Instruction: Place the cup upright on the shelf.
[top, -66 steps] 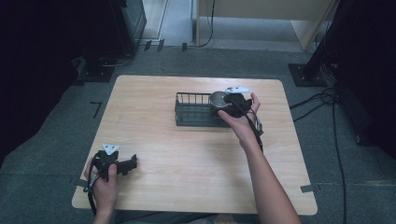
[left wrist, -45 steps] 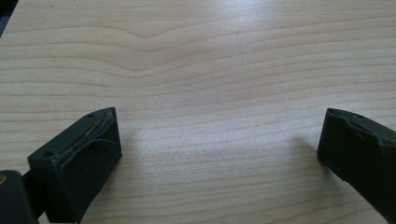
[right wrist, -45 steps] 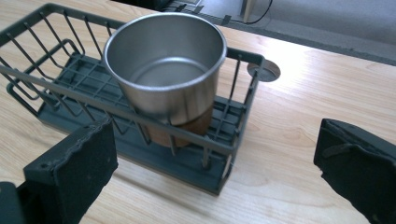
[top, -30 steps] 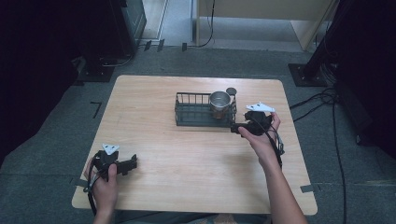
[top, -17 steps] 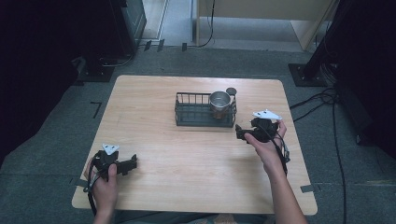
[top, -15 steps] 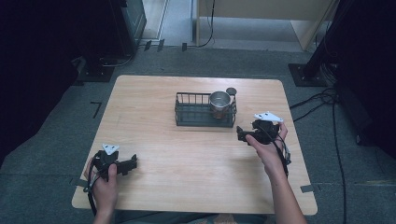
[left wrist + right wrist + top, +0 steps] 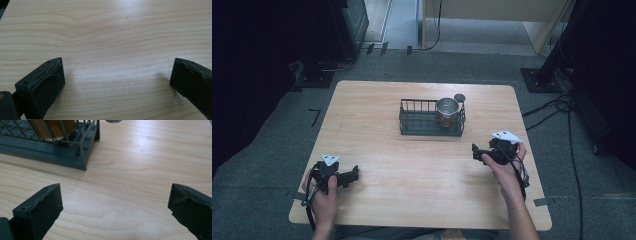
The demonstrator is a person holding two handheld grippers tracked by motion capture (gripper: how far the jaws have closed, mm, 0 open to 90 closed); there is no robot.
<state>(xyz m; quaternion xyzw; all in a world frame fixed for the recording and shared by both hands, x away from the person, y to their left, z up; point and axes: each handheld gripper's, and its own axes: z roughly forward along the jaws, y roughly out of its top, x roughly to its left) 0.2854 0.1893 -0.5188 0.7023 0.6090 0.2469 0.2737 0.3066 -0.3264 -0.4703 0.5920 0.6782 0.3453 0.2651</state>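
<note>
A dark wire basket [image 7: 422, 123] stands at the middle back of the wooden table [image 7: 412, 165]. Inside its right end a metal cup [image 7: 447, 109] stands upright. My right gripper [image 7: 477, 152] hovers low over the table, in front of and to the right of the basket, open and empty. The right gripper view has the basket's corner [image 7: 82, 157] at upper left, with the cup's brown side [image 7: 53, 128] behind the wires. My left gripper [image 7: 353, 175] rests near the front left of the table, open, with bare wood [image 7: 115, 62] between its jaws.
A small dark round disc [image 7: 459, 98] lies on the table just behind the basket's right end, with its edge [image 7: 113, 121] at the top of the right gripper view. Cables [image 7: 562, 107] trail over the floor to the right of the table.
My right gripper left the cup standing in the basket, then drew back toward the front right of the table, open. The left gripper has stayed where it was.
</note>
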